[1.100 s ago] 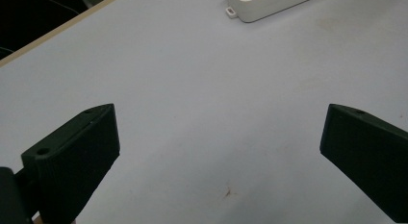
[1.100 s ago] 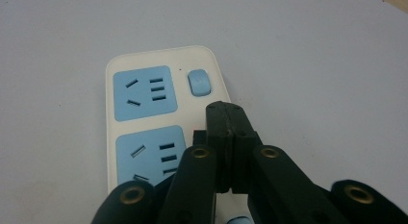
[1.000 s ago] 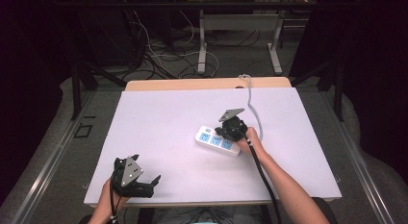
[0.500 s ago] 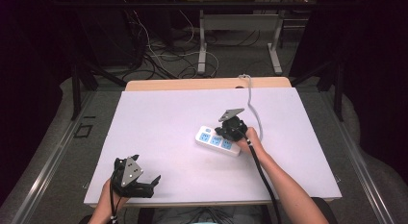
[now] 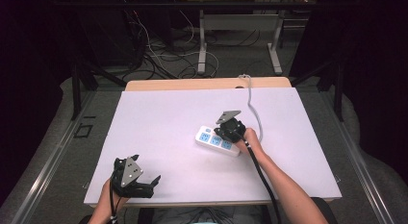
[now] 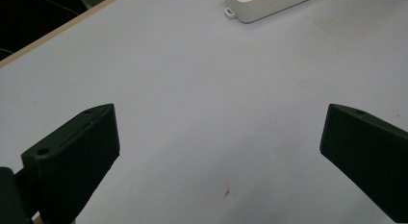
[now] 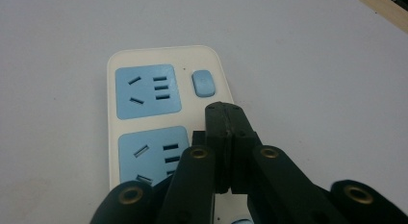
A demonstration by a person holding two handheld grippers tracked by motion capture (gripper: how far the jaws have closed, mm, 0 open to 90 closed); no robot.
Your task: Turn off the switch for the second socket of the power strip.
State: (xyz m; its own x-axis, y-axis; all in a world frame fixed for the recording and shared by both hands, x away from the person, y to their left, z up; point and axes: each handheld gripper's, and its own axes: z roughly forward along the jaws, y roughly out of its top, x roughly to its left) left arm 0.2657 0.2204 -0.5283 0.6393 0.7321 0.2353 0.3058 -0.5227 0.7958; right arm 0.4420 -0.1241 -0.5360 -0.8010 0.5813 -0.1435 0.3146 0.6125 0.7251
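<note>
Right tongs [image 7: 226,113] pressed together, nothing between them, tips over the strip [image 5: 211,139] just short of its blue button [image 7: 203,83]; two blue sockets sit beside the tips. Left tongs [image 5: 144,185] spread wide, empty, low over bare desk [image 5: 163,118] at the near edge. Strip lies well ahead of them, its white cord [image 5: 254,106] running to the desk's far edge.

We see our right gripper [image 7: 225,119] with its black jaws pressed together, tips over a white power strip [image 7: 144,56] lying on the white tabletop [image 7: 312,51]. Just past the tips sits its blue switch [image 7: 204,83], beside two blue sockets [image 7: 147,91].
</note>
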